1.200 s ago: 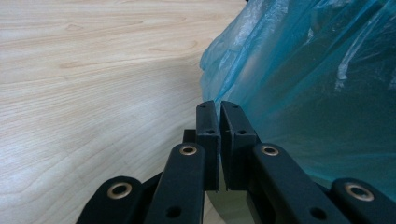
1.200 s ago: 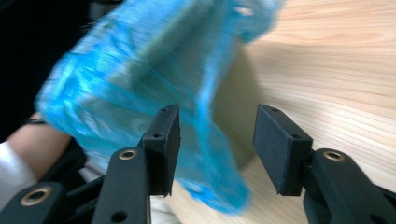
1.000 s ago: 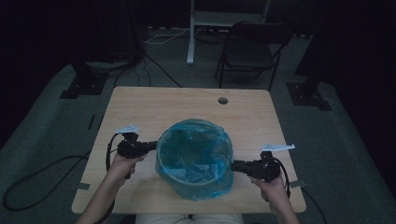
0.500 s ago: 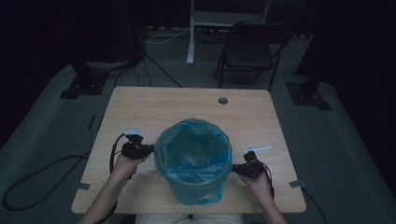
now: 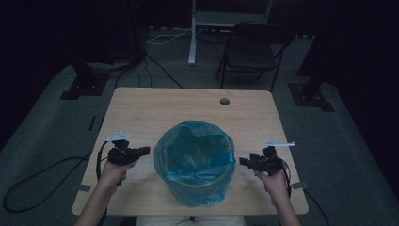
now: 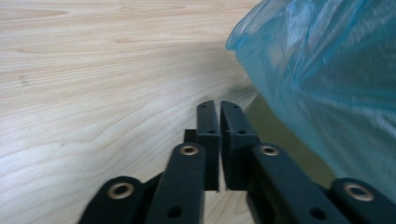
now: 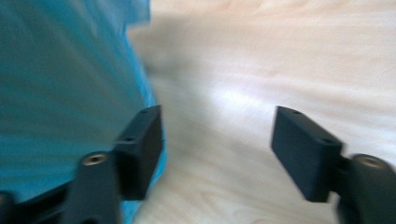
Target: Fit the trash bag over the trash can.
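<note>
A round bin lined with a blue plastic bag (image 5: 195,162) stands on the wooden table (image 5: 155,113) near its front edge. The bag's rim is folded down over the outside of the bin. My left gripper (image 5: 145,151) is held just left of the bin, shut with nothing between its jaws; the blue bag (image 6: 327,74) hangs close on the right of the left gripper (image 6: 219,109). My right gripper (image 5: 243,161) sits just right of the bin and is open. In the right gripper view the right gripper (image 7: 217,135) has the blue bag (image 7: 65,88) beside its left jaw, apart from it or barely touching.
A round cable hole (image 5: 224,101) marks the table's far side. Behind the table stand a dark folding chair (image 5: 254,52), a white stand leg (image 5: 192,33) and black stand bases (image 5: 82,84). Cables (image 5: 42,174) trail on the grey floor at left.
The bin and bag sit slightly farther from the front edge than one second ago. My right gripper pulled away from the bag's side and now stands open. The left gripper stays beside the bin.
</note>
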The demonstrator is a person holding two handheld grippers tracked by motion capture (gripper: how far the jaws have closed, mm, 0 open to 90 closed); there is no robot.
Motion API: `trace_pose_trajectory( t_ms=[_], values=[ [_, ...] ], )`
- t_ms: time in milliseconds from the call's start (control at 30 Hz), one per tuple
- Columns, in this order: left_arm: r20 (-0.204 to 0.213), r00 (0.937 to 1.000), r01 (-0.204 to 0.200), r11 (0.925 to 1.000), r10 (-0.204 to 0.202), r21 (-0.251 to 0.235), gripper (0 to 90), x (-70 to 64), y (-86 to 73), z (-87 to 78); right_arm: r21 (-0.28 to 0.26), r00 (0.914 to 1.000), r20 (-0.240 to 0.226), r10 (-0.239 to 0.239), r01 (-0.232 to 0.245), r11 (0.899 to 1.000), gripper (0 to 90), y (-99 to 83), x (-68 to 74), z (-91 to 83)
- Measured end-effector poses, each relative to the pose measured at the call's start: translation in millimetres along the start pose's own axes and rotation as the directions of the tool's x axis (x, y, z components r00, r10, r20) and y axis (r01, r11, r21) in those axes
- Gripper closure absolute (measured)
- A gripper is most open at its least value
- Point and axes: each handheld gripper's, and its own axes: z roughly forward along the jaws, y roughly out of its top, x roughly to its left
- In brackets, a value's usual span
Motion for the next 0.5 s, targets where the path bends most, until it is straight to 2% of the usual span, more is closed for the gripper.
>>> trace_pose_trajectory(
  t_ms=[33, 100, 167, 200, 233, 267, 300, 400, 500],
  values=[
    [0.014, 0.9999, 0.002, 0.9999, -0.001, -0.015, 79.2, -0.2, -1.9, -3.2, -0.015, 1.0000, -0.008, 0.003, -0.003, 1.000, 27.3, 2.8, -1.7, -4.5],
    [0.038, 0.9993, 0.003, 0.9992, -0.001, -0.040, 63.5, -1.6, -4.5, -9.8, -0.063, 0.9998, -0.007, 0.019, -0.020, 0.998, 26.7, 8.7, -2.7, -13.9],
    [0.029, 0.9994, -0.019, 0.9980, 0.021, -0.060, 55.7, -6.3, -6.1, -16.8, -0.100, 0.9995, -0.029, 0.010, -0.013, 0.995, 21.8, 15.3, -0.9, -21.7],
    [0.029, 0.9994, -0.019, 0.9980, 0.021, -0.060, 51.4, -6.3, -6.1, -16.8, -0.100, 0.9995, -0.029, 0.010, -0.013, 0.995, 21.8, 15.3, -0.9, -21.7],
    [0.052, 0.9976, -0.042, 0.9966, 0.046, -0.071, 51.4, -12.1, -6.9, -21.9, -0.127, 0.9990, -0.044, 0.010, -0.016, 0.992, 21.7, 18.7, 1.0, -25.3],
    [0.062, 0.9960, -0.059, 0.9953, 0.064, -0.077, 44.9, -15.2, -7.2, -23.3, -0.170, 0.9970, -0.077, 0.005, -0.018, 0.985, 21.7, 26.1, 6.1, -29.6],
    [0.084, 0.9931, -0.075, 0.9941, 0.081, -0.078, 43.2, -18.3, -7.9, -23.7, -0.185, 0.9961, -0.088, -0.005, -0.011, 0.983, 21.7, 30.0, 9.0, -29.8],
    [0.163, 0.9826, -0.077, 0.9945, 0.088, -0.070, 41.3, -28.1, -10.3, -23.8, -0.189, 0.9942, -0.105, -0.023, 0.003, 0.982, 21.9, 39.3, 20.9, -25.7],
    [0.170, 0.9763, -0.128, 0.9906, 0.134, -0.049, 39.2, -39.2, -11.8, -23.5, -0.187, 0.9939, -0.089, -0.065, 0.047, 0.981, 22.3, 43.9, 35.2, -20.7]
  ],
)
